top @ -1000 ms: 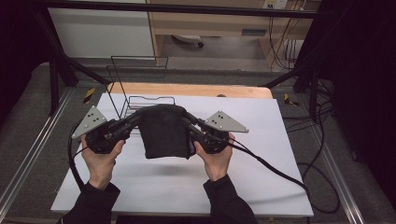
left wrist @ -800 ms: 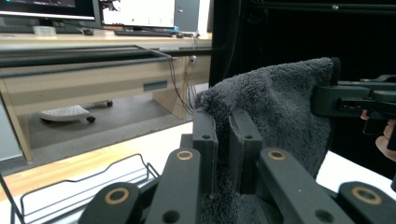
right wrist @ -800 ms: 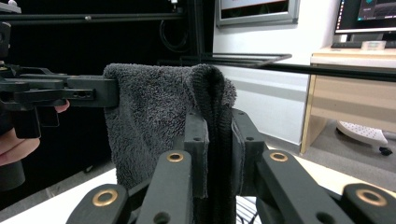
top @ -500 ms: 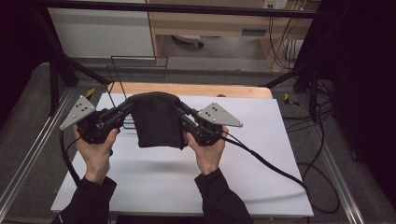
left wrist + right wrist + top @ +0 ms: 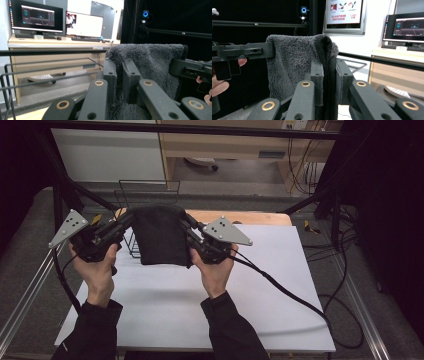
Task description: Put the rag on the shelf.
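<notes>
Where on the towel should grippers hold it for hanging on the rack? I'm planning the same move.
At its two top corners, one from each side, as now: the left gripper and right gripper each pinch an upper corner of the towel. It hangs flat between them, free to drape over the rack.

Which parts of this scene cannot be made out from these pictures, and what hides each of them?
- Wire rack, high view: the hanging dark towel and the left gripper cover its lower right part.
- Towel's lower edge, both gripper views: cut off by the bottom edge, behind the fingers.
- Monitor contents, left gripper view: too small and blurred to read.
- Table near edge, high view: hidden under the sleeves.
</notes>
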`<state>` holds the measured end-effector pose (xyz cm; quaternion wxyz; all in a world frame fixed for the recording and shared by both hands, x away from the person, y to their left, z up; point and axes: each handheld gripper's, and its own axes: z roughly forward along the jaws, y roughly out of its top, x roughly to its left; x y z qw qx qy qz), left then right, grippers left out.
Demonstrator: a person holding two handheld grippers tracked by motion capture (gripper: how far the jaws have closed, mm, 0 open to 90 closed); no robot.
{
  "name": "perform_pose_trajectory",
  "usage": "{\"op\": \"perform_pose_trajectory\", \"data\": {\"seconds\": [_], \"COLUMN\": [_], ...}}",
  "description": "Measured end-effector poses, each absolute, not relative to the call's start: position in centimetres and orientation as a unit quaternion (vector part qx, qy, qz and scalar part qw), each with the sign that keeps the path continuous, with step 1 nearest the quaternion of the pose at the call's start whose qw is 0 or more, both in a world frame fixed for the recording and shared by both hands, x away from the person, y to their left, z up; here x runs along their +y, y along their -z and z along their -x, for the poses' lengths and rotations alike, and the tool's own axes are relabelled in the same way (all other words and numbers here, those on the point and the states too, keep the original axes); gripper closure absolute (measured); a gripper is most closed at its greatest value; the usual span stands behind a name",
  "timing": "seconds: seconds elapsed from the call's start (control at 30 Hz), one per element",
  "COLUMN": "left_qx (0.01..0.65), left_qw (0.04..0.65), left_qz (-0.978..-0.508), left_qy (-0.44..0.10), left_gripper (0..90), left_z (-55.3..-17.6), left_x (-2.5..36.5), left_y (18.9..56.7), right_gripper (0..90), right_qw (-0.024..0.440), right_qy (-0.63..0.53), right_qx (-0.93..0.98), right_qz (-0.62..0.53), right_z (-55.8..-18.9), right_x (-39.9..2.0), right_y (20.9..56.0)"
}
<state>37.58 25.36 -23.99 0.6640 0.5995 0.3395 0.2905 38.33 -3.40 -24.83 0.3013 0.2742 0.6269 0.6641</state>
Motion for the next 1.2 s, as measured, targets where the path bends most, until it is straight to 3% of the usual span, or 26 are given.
{"op": "perform_pose_trajectory", "data": {"seconds": [1.2], "left_qx": [0.335], "left_qw": [0.691], "left_qz": [-0.548], "left_qy": [-0.333], "left_gripper": [82.6], "left_z": [-40.5], "left_x": [27.8], "left_y": [16.9], "right_gripper": [80.0], "right_qw": [0.334], "right_qy": [-0.696], "right_qx": [0.584], "right_qz": [-0.249], "right_z": [-42.2], "right_x": [0.2], "right_y": [17.5]}}
